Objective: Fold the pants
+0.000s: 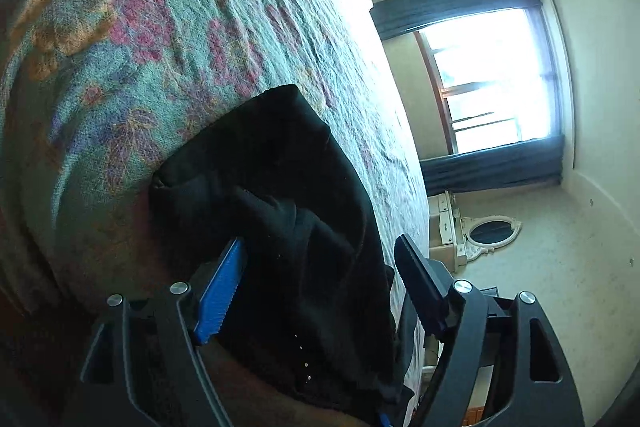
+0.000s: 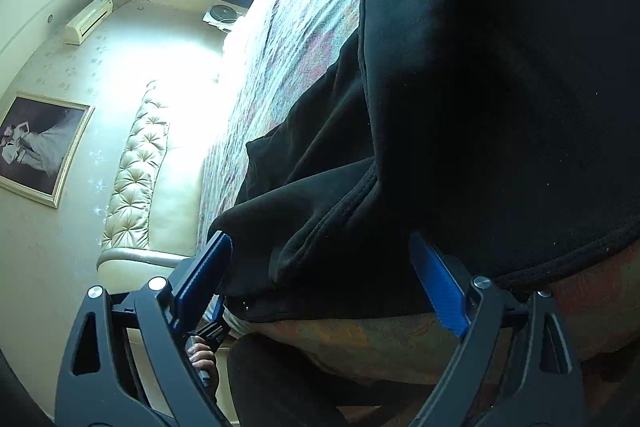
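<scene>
Black pants (image 1: 288,195) on floral bedspread (image 1: 140,27)

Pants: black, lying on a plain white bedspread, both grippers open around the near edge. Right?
Not quite. The bedspread is a teal floral print, not plain white, as the left wrist view shows. The rest holds: the pants are black, and the left gripper and right gripper stand open.

left wrist: close, rolled, along bedspread (image 1: 160,27) | right wrist: same | shared: black pants (image 2: 480,107)
</scene>
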`<state>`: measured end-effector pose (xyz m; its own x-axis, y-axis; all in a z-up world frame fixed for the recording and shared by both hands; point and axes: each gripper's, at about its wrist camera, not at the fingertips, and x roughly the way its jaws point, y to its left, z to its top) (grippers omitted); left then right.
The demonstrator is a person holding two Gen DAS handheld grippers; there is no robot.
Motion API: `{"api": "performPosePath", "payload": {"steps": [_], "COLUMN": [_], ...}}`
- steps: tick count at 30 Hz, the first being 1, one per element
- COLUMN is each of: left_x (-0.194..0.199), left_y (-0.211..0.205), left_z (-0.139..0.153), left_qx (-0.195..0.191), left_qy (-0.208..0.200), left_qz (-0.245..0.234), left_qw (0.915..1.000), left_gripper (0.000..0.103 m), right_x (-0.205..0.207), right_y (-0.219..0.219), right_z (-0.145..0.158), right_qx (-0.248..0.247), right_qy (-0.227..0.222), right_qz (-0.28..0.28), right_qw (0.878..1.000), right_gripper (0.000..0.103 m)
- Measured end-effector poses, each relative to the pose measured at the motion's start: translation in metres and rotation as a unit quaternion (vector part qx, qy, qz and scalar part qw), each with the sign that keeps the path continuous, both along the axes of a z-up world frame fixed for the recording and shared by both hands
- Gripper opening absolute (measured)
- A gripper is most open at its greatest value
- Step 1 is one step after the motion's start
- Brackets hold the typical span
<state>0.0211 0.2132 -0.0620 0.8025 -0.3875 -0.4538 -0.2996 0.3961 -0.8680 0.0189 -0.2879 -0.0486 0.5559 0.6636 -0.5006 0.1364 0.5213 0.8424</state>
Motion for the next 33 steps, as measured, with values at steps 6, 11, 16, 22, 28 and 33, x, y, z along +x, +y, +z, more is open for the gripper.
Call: {"api": "performPosePath", "payload": {"steps": [6, 11, 16, 22, 28, 33], "left_x": [0.035, 0.033, 0.029, 0.031, 0.008, -0.01], "left_y": [-0.011, -0.004, -0.006, -0.007, 0.005, 0.015], "left_z": [-0.011, -0.02, -0.014, -0.018, -0.007, -0.022], "left_qx": [0.017, 0.015, 0.072, 0.065, 0.062, 0.064], "left_qy": [0.051, 0.062, 0.058, 0.051, 0.019, 0.036], "left_qz": [-0.008, 0.009, -0.02, -0.03, -0.02, -0.02], "left_qw": [0.9985, 0.9979, 0.9955, 0.9961, 0.9977, 0.9971], "left_gripper": [0.013, 0.011, 0.011, 0.011, 0.009, 0.009], "right_x": [0.002, 0.001, 0.011, 0.021, 0.001, -0.011], "right_y": [0.002, -0.002, 0.003, 0.008, 0.0, -0.01], "right_z": [0.0, 0.002, 0.0, -0.003, 0.011, -0.022], "right_qx": [-0.006, -0.02, -0.093, -0.134, -0.071, -0.045], "right_qy": [0.004, 0.017, 0.041, 0.04, -0.018, 0.011], "right_qz": [-0.01, -0.035, -0.053, -0.058, -0.065, -0.067], "right_qw": [1.0, 0.999, 0.993, 0.988, 0.995, 0.997], "right_gripper": [0.09, 0.087, 0.055, 0.023, 0.019, 0.016]}}
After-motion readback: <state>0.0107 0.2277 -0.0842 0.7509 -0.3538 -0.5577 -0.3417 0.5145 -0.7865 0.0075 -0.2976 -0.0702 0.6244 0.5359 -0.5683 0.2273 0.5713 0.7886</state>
